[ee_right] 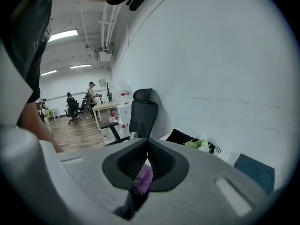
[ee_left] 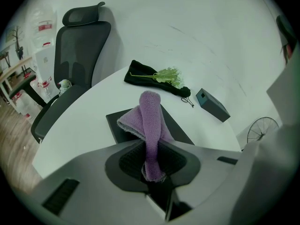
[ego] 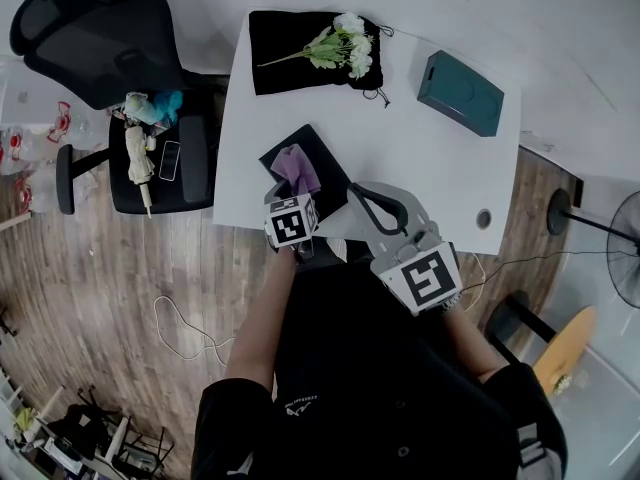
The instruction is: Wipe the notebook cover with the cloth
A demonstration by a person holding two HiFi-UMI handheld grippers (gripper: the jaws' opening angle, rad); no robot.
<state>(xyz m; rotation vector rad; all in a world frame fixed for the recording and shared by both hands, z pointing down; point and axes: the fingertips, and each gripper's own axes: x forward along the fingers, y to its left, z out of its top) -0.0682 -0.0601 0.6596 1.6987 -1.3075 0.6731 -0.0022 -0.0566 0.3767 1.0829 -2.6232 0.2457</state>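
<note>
As both tools hang over the near edge of the white table, the left tool pinches a purple cloth, which rises from between its jaws and folds forward. Just ahead of that tool and below it lies the black notebook, flat on the table, with the cloth's loose end draped over its cover. Beside it, the right tool has its jaws pressed together at the tips (a sliver of purple shows through the slit beneath them) and points toward the wall.
</note>
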